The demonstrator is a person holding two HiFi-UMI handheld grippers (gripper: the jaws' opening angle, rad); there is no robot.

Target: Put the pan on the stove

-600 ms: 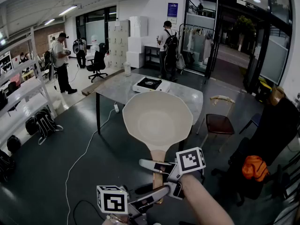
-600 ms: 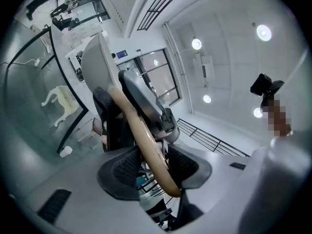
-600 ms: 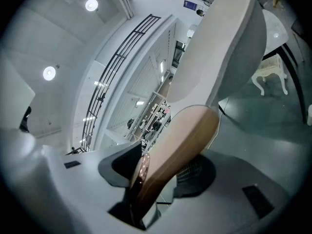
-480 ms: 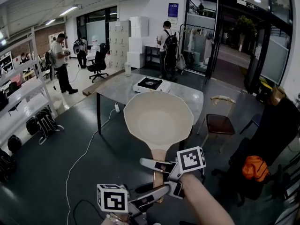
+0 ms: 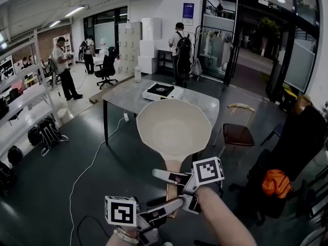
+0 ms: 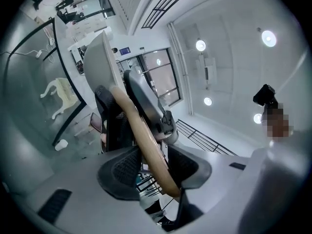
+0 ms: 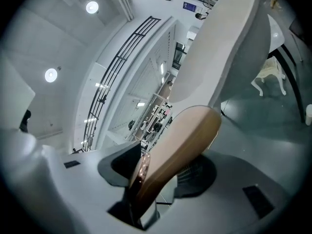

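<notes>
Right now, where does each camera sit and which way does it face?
Head view: on the person's head, facing forward and down at the pan, table and stove; left gripper, right gripper and a forearm show.
Left gripper view: rides that gripper, looking along its jaws, shut on the handle.
Right gripper view: likewise, gripping nearer the bowl.
Shared: all show the pan.

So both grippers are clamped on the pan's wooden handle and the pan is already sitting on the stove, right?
No. The left gripper and right gripper do clamp the handle, but the pan is up in the air, short of the stove on the table; the head view shows it.
</notes>
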